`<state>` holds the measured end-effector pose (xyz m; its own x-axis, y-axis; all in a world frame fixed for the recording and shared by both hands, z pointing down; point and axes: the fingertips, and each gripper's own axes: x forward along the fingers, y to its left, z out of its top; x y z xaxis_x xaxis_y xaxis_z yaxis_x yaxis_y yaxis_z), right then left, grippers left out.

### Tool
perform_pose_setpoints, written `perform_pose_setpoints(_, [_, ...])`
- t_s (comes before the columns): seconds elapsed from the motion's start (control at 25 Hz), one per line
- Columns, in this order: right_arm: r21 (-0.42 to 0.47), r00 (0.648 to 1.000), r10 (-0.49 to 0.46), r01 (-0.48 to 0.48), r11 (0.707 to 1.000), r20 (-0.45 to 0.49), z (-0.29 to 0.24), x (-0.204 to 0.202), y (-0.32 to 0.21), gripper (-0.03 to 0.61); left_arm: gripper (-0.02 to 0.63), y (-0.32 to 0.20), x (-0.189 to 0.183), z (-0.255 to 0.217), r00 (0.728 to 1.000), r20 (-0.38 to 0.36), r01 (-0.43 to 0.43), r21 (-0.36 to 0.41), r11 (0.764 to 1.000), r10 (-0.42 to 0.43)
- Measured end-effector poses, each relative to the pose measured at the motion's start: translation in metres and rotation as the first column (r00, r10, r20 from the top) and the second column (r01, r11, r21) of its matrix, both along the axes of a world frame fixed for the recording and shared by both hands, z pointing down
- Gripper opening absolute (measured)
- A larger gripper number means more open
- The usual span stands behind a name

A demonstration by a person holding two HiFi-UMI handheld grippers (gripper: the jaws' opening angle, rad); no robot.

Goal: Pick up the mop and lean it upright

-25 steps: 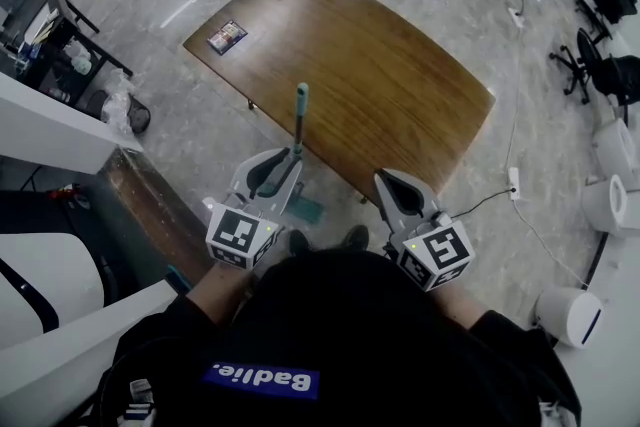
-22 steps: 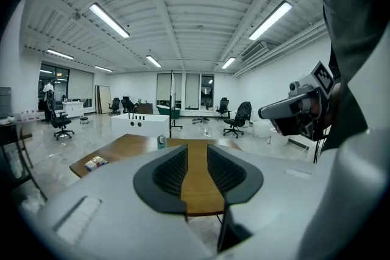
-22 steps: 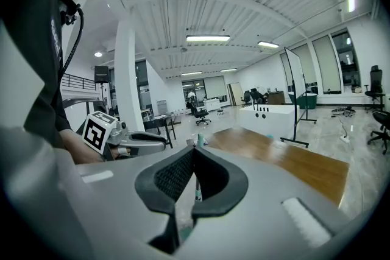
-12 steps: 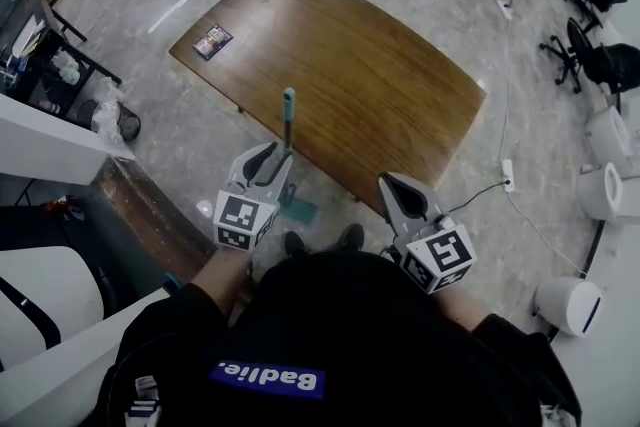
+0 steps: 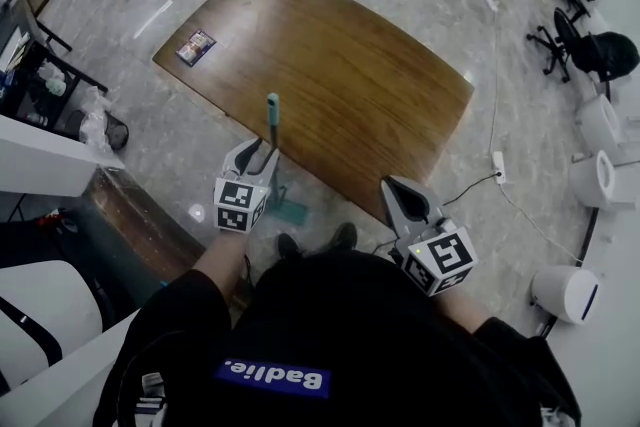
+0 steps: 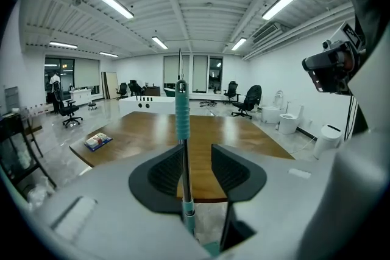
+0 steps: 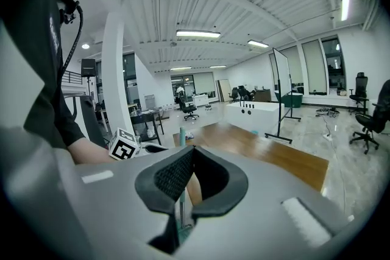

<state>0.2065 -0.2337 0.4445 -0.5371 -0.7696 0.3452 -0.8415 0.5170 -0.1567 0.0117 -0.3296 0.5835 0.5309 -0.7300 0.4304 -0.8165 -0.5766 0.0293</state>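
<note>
Your left claw (image 5: 255,153) is opening around the mop (image 5: 272,110). In the left gripper view the claw (image 6: 198,152) has its two dark pads apart, and the mop's (image 6: 182,112) thin pole rises between them. The pole runs right along the edge of the left pad, with clear space between it and the right pad, so nothing is clamped on it. The mop stands upright at the near edge of the wooden desk (image 5: 340,85). Its teal grip sits at the top, above the desk's surface, and its teal head (image 5: 290,208) is down on the grey floor, just in front of your shoes. You cannot tell from these views whether the pole actually touches the desk's edge. Your right claw (image 5: 393,187) hangs apart from the mop, to the right and over the floor near the desk's near corner. In the right gripper view this claw (image 7: 194,152) is closed, tips together, with nothing between them. The mop (image 7: 181,133) shows beyond it, beside your left arm. A small flat packet (image 5: 195,45) lies on the far left corner of the desk, well apart from the mop. A power strip (image 5: 497,165) with its cable lies on the floor to the right of the desk, and black office chairs (image 5: 600,50) stand further out on that side.
</note>
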Motion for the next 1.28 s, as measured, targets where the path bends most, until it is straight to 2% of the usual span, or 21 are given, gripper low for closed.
perform_pose_setpoints(0.48, [-0.022, 0.998, 0.046, -0.046, 0.999, -0.035, 0.005, 0.024, 0.005, 0.006, 0.167, -0.031, 0.003, 0.044, 0.999, 0.048, 0.008, -0.064, 0.998, -0.005])
perform_pose_setpoints(1.28, [-0.089, 0.991, 0.112, -0.118, 0.989, -0.071, 0.017, 0.059, 0.02, 0.008, 0.164, -0.065, 0.018, 0.082, 0.998, 0.065, 0.028, -0.122, 0.992, -0.02])
